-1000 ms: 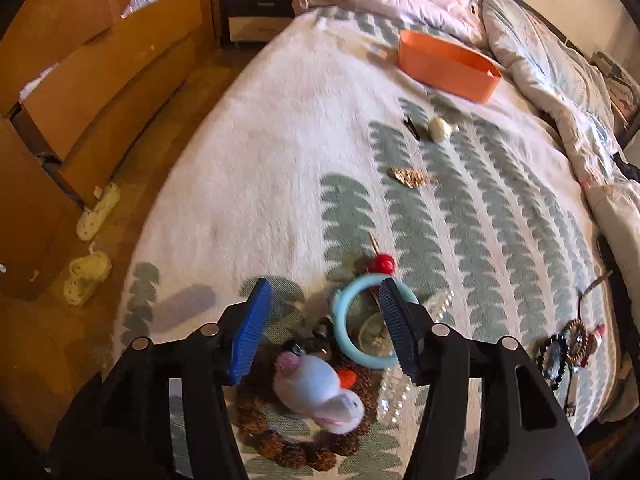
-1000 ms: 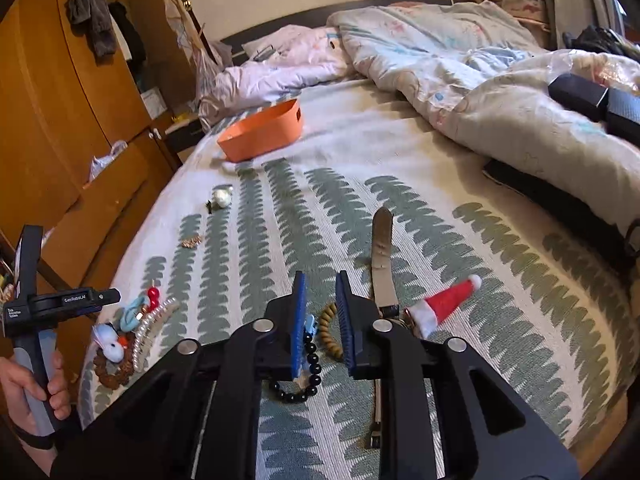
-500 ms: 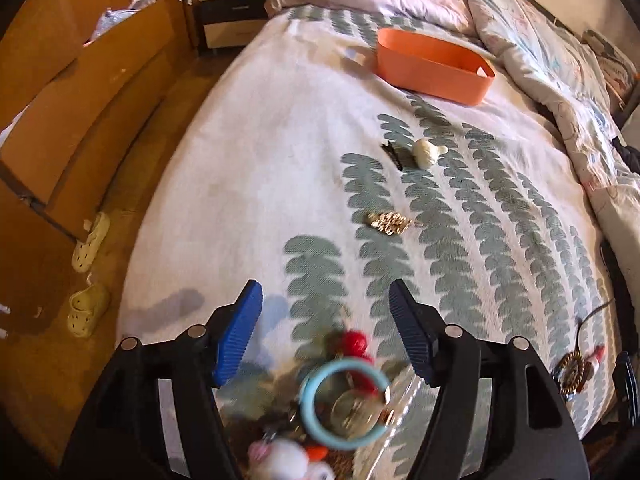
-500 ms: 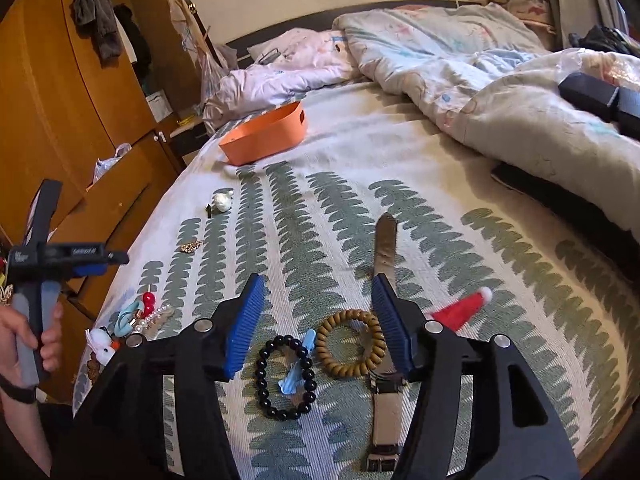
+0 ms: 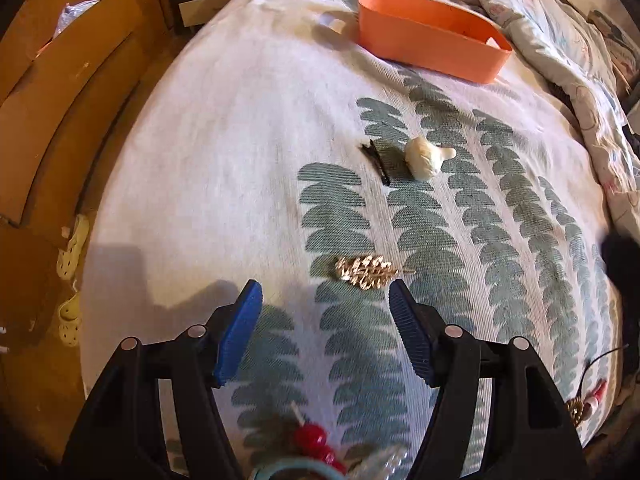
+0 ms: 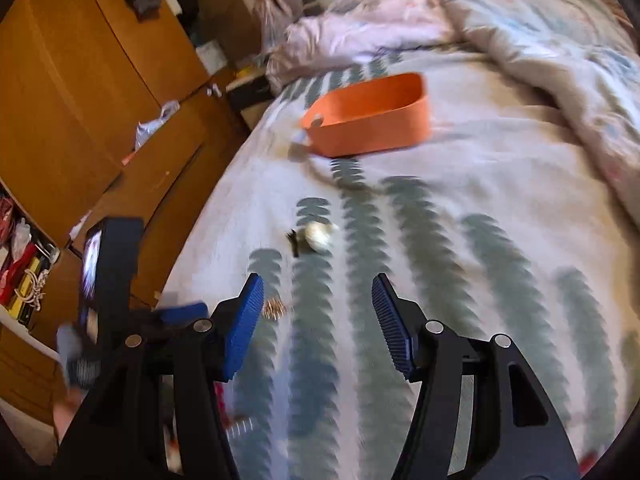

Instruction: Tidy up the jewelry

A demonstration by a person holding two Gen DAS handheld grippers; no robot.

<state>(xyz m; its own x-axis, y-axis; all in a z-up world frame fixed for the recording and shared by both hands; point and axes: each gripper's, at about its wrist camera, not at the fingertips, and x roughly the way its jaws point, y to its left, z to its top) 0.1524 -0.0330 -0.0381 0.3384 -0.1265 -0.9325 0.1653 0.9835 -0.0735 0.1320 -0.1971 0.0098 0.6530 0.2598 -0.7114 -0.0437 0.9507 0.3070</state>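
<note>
Looking along my left gripper, I see its blue pads spread wide with nothing between them but the leaf-patterned bedspread. A gold leaf-shaped brooch lies just beyond the tips, nearer the right-hand pad. Farther up the bed a black hair clip rests just beside a cream shell-like ornament, and beyond those sits the orange tray, close to the rumpled duvet. At the bottom edge, between the gripper's arms, red beads and the rim of a light blue bangle poke into view. Near the right edge lies a small gold and red piece.

Looking along my right gripper, the picture is blurred. Its jaws also stand well apart and empty above the bedspread. The cream ornament and the black clip lie ahead of the tips, the orange tray farther off. The gold brooch peeks out just behind the left-hand pad. At the left edge my left gripper shows over the bed's side, in front of the wooden wardrobe.
</note>
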